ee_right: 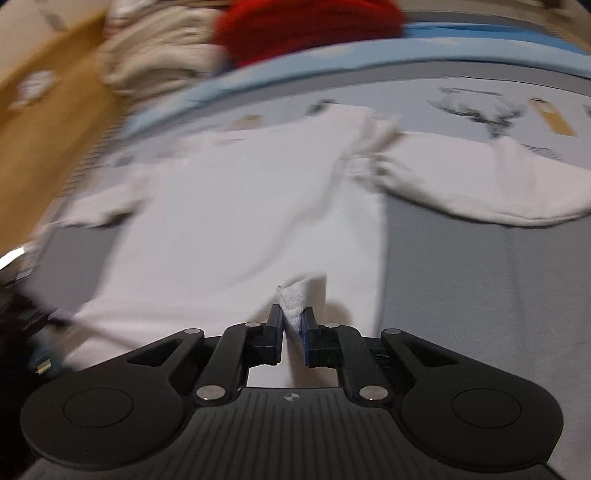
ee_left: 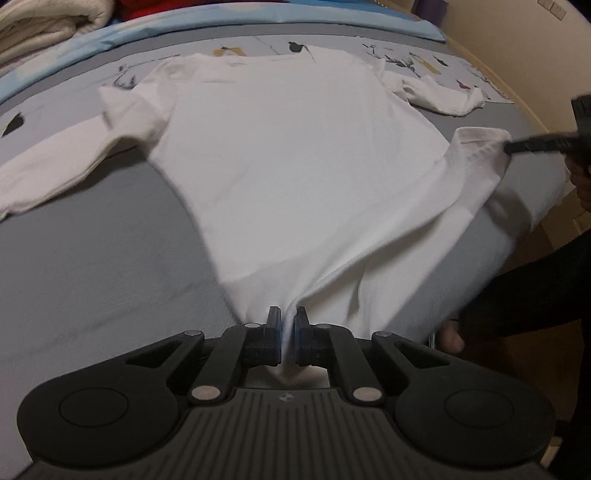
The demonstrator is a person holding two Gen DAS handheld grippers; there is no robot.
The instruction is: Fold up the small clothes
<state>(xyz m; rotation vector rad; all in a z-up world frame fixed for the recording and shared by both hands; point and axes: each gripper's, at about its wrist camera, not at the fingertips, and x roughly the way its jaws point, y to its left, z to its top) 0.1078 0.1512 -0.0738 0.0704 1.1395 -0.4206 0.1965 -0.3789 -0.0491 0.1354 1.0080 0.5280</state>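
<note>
A white long-sleeved shirt [ee_left: 295, 155] lies spread on the grey bed, sleeves out to both sides. My left gripper [ee_left: 288, 317] is shut on the shirt's near hem corner, the cloth pinched between its pads. My right gripper [ee_right: 293, 317] is shut on the other hem corner of the shirt [ee_right: 240, 221], a tip of cloth sticking up between the fingers. In the left wrist view the right gripper [ee_left: 511, 147] shows at the far right, holding the lifted corner. The right wrist view is blurred by motion.
The bed sheet [ee_left: 92, 240] is grey with a printed band [ee_left: 406, 59] and blue edge at the far side. Folded cream cloth [ee_left: 44, 26] and a red garment [ee_right: 306, 26] lie beyond. A wooden floor [ee_right: 37, 110] lies off the bed's side.
</note>
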